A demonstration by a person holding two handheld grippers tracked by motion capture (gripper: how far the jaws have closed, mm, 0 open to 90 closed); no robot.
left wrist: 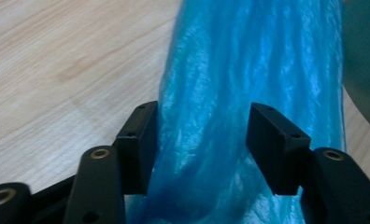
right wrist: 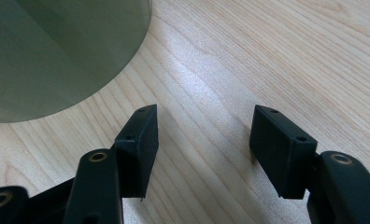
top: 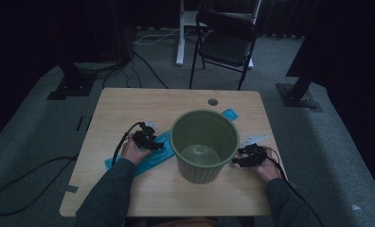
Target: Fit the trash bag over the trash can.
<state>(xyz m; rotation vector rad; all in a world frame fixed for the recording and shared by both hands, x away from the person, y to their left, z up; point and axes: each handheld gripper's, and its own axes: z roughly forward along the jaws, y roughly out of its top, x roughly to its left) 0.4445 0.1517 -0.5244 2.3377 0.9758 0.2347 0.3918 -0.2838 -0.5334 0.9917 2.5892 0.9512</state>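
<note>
Bin (top: 203, 144) is set mid-table (top: 129, 104); plastic bag (top: 152, 156) is laid at its left, passing behind it.

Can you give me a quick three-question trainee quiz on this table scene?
1. True or false: the bin lies on its side.
2. What lies between the left gripper jaws: A a cable, B the blue bag, C a cup?
3. What is between the right gripper jaws?

Key:
1. False; it stands upright.
2. B; the open jaws straddle it.
3. Nothing, just bare table.
</note>
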